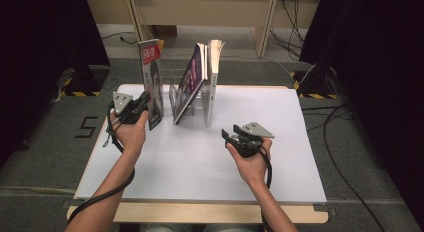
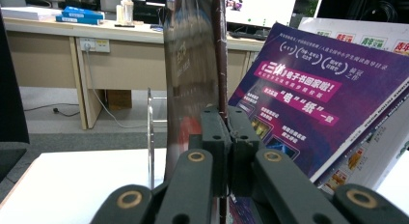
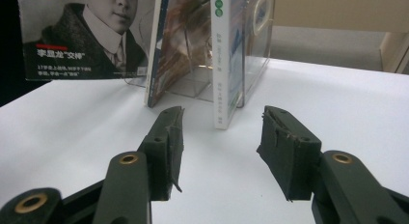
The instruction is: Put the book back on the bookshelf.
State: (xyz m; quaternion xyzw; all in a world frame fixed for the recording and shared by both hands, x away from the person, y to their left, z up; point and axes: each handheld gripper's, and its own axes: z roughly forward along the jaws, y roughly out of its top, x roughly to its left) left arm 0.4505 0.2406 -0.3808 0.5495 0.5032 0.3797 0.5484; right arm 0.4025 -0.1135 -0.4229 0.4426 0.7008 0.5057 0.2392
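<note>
Left gripper [image 1: 142, 103] is clamped on the lower edge of the thin upright magazine with a black-and-white portrait cover [image 1: 152, 82]; I see it held vertical at upper left of centre in the high view. In the left gripper view both pads are pressed together on the magazine's glossy edge [image 2: 193, 74], which rises straight up mid-frame.

Right gripper [image 1: 231, 134] sits right of centre in the high view, low over the white tabletop [image 1: 200, 162], jaws apart, nothing between them. It's well apart from the magazine; in the right gripper view the cover [image 3: 87, 35] is upper left.

Writing: red masthead at the cover's top, too small to read; a white caption in Chinese characters under a red bar on the portrait. The purple leaning magazine [image 2: 308, 93] carries Chinese headlines on magenta bands, and the white book spine [image 3: 221, 60] has green marks and small text, unreadable.

Around: clear acrylic book rack [image 1: 176, 99] just right of the held magazine, holding the purple magazine tilted and the white book upright. The rack's near divider [image 2: 150, 132] stands just left of the held edge in the left gripper view.
</note>
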